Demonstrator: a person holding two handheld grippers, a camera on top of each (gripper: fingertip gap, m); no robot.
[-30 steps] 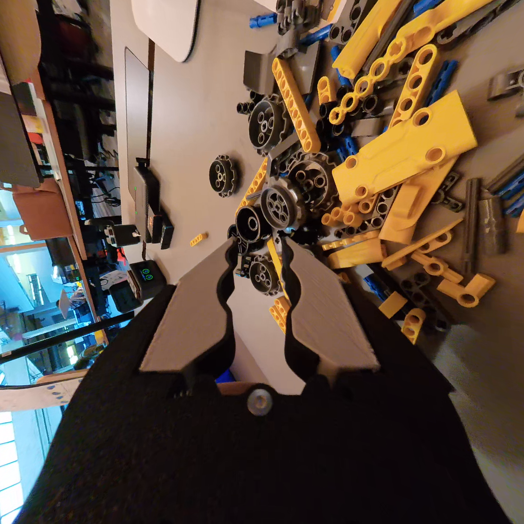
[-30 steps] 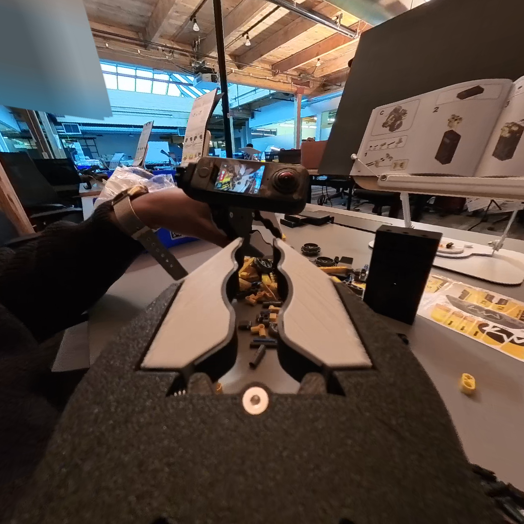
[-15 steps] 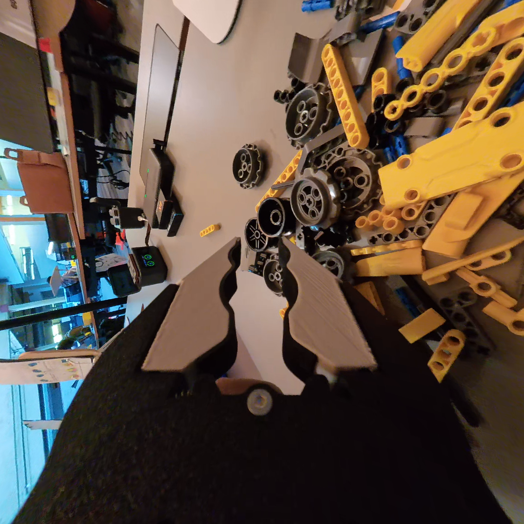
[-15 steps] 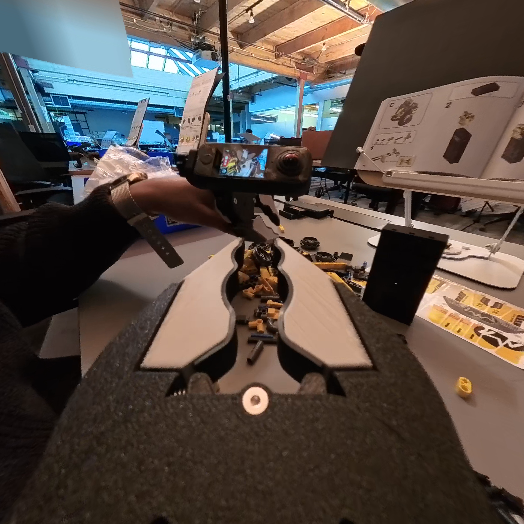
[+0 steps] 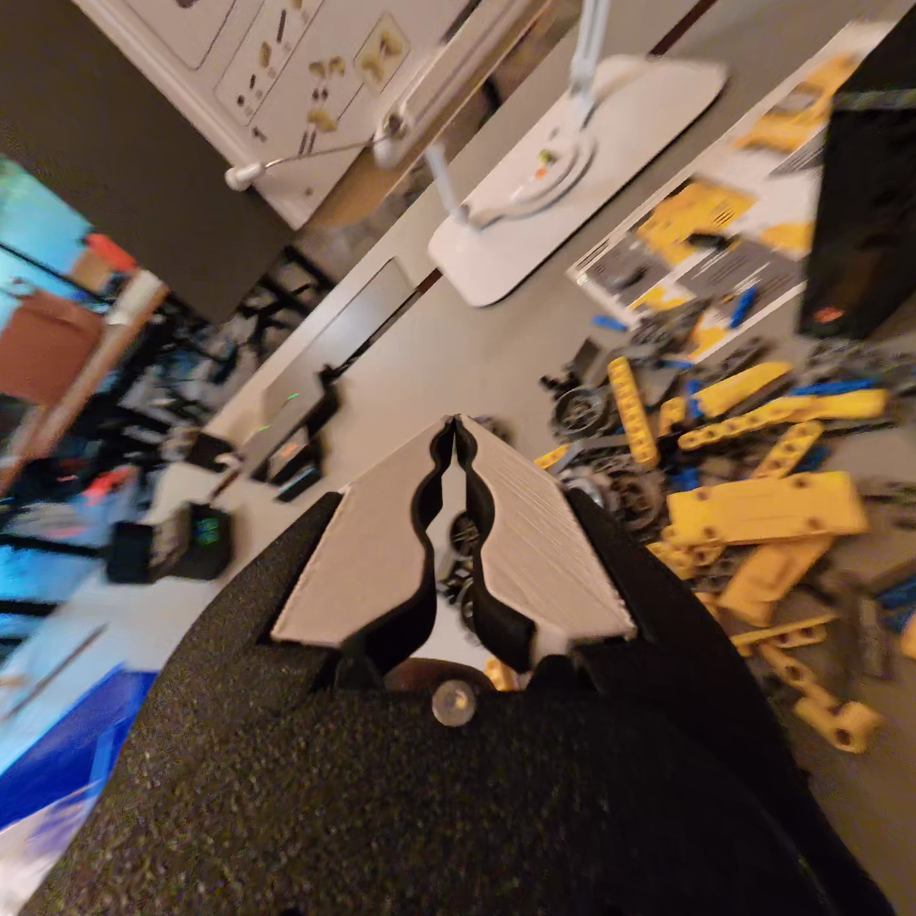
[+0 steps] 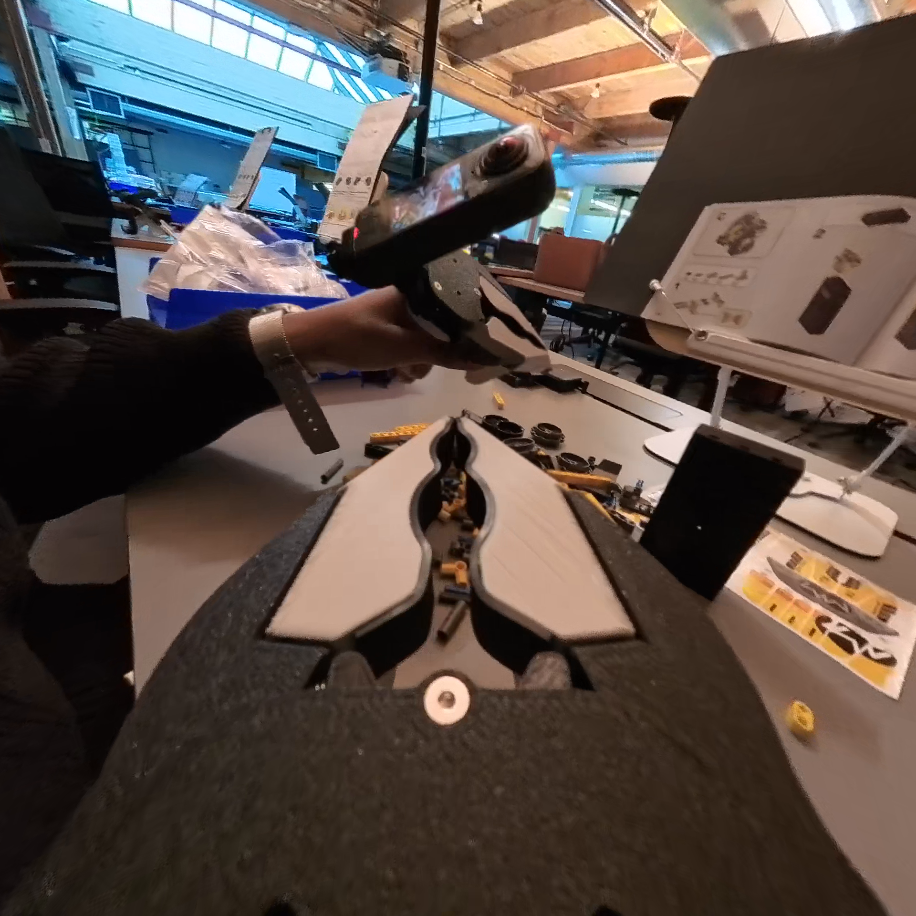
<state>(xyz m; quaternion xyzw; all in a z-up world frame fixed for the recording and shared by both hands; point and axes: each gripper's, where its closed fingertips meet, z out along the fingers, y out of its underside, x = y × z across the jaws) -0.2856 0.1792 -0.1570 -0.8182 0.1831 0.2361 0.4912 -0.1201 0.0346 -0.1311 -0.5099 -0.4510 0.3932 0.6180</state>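
Yellow, black and blue plastic building pieces (image 5: 733, 476) lie heaped on the grey tabletop (image 5: 446, 342), just beyond both tools. Right gripper (image 6: 455, 420) hangs low over the near edge of the heap, tips pressed together on nothing. Left gripper (image 5: 454, 420), tips also together and empty, is raised above the pile in the person's hand (image 6: 367, 332). Farther back, a black rectangular block (image 6: 718, 510) stands upright beside the white stand base (image 5: 570, 163).
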